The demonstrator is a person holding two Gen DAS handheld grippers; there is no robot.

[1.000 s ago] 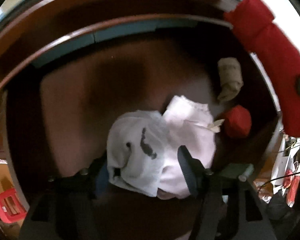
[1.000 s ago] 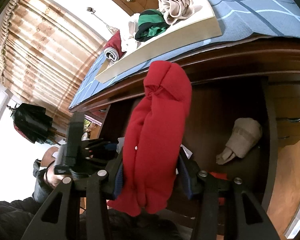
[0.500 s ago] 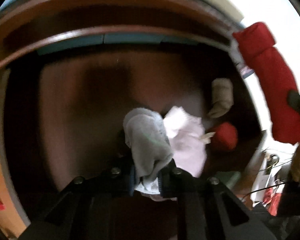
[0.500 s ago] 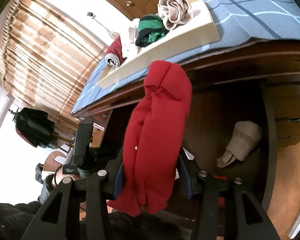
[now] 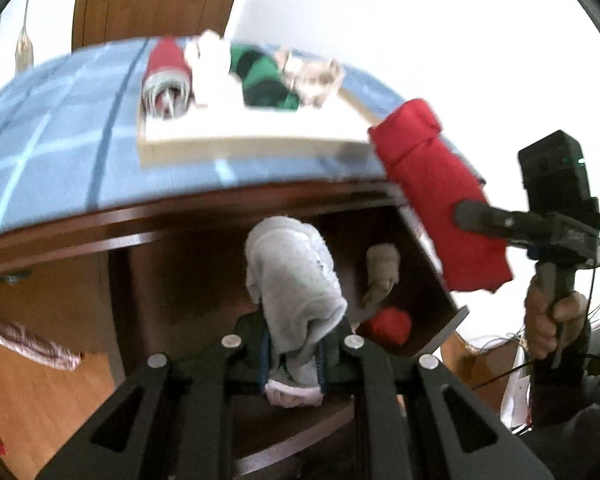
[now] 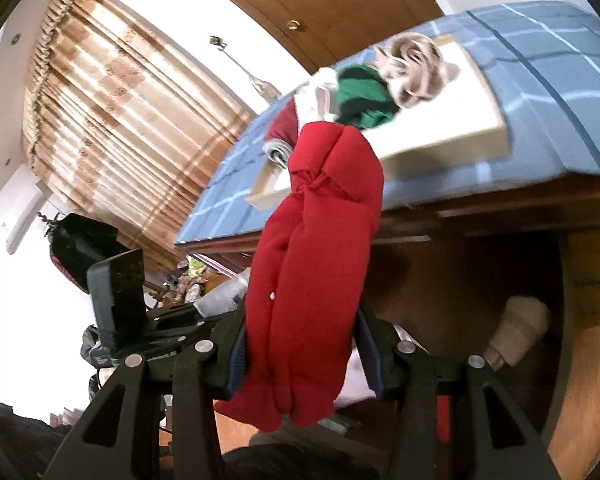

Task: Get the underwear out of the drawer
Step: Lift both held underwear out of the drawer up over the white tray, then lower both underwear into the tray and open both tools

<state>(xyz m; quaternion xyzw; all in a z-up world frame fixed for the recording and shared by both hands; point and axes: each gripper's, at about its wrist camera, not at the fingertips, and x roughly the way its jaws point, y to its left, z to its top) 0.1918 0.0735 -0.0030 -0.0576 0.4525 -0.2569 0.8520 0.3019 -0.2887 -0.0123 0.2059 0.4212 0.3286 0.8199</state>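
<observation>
My left gripper [image 5: 292, 356] is shut on a rolled grey-white underwear [image 5: 292, 280], held up above the open wooden drawer [image 5: 428, 280]. A beige roll [image 5: 380, 268] and a small red roll [image 5: 388, 324] lie in the drawer's right end. My right gripper [image 6: 300, 354] is shut on a long red rolled garment [image 6: 312, 264], which also shows at the right of the left wrist view as the red garment [image 5: 440, 204], raised near the dresser's top edge. The beige roll [image 6: 516, 332] sits low right in the right wrist view.
A cream tray [image 5: 236, 140] on the blue checked cloth [image 5: 52, 152] holds several rolled garments, red-grey, white, green-black and beige. The same tray [image 6: 444, 120] lies beyond the red garment. A person's hand [image 5: 552, 320] grips the right tool. Curtains [image 6: 112, 120] hang at the left.
My left gripper closed on the grey-white underwear and lifted it out of the drawer, tilting up so the dresser top came into view. My right gripper rose a little with the red garment.
</observation>
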